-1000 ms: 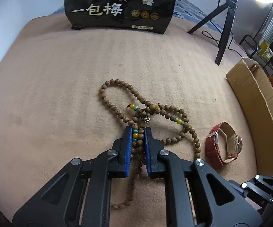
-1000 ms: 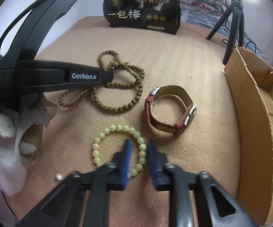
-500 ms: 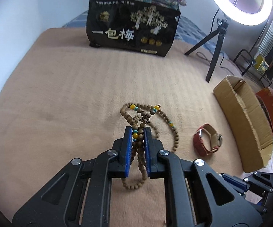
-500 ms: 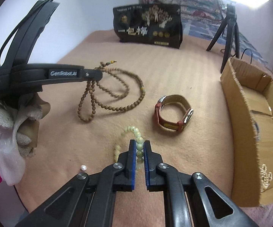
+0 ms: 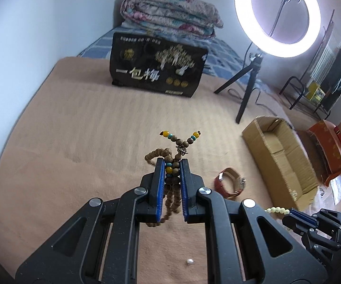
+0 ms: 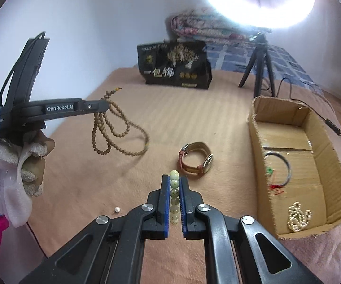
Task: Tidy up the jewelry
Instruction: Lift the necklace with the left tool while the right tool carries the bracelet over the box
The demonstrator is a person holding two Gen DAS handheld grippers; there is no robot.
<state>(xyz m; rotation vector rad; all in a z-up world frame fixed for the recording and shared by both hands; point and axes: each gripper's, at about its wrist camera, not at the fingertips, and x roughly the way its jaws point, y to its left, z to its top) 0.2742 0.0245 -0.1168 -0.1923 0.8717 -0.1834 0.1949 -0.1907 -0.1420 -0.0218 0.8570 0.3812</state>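
My left gripper [image 5: 172, 163] is shut on a long brown wooden bead necklace [image 5: 174, 152] with yellow and teal beads, lifted off the tan blanket. From the right wrist view the necklace [image 6: 113, 132] hangs in loops from the left gripper [image 6: 106, 105], held by a gloved hand [image 6: 16, 165]. My right gripper [image 6: 174, 179] is shut on a pale green bead bracelet [image 6: 174, 194], also raised. In the left wrist view the bracelet [image 5: 277, 210] shows at the lower right. A red-strapped watch [image 6: 195, 159] lies on the blanket ahead of the right gripper.
A cardboard box [image 6: 295, 156] stands at the right with a dark bangle [image 6: 279, 168] and a pearl string [image 6: 298, 215] inside. A loose pearl [image 6: 116, 209] lies on the blanket. Farther back stand a black snack bag [image 5: 156, 71], a ring light tripod [image 5: 246, 87] and a folded quilt [image 5: 170, 14].
Both grippers have risen from the blanket. The wooden necklace came up with the left one and hangs free. The right gripper shut on the green bracelet and lifted it.
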